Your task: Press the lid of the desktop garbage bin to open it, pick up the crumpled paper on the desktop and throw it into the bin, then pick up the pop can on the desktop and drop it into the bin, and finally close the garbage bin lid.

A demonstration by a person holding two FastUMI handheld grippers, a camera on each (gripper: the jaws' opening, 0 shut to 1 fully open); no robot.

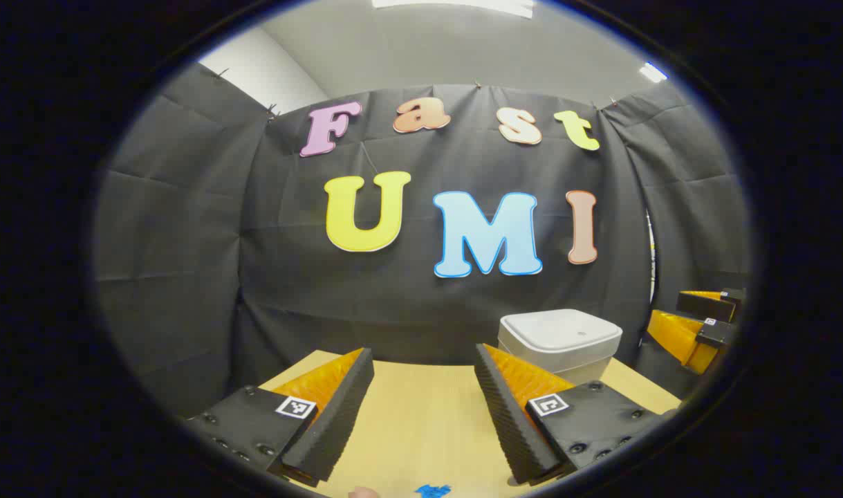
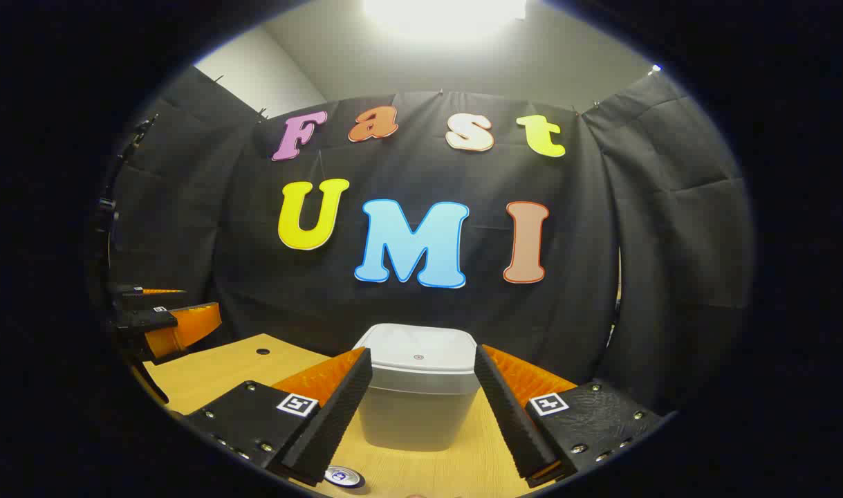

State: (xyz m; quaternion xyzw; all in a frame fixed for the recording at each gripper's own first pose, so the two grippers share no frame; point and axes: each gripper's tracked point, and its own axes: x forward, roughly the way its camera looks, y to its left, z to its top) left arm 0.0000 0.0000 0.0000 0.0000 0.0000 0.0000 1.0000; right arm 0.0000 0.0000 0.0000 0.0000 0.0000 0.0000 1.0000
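Note:
The white desktop bin stands on the wooden table straight ahead in the right gripper view, its lid down flat. My right gripper is open just short of it, one finger to each side in the image and nothing held. The pop can shows its top at the bottom edge, below the left finger. In the left gripper view the bin sits ahead to the right, and my left gripper is open over bare table. A small blue crumpled scrap lies at the bottom edge.
The wooden table ends close behind the bin at the black cloth wall. A small dark hole marks the tabletop at left. Each view catches the other gripper at its side, the right one and the left one.

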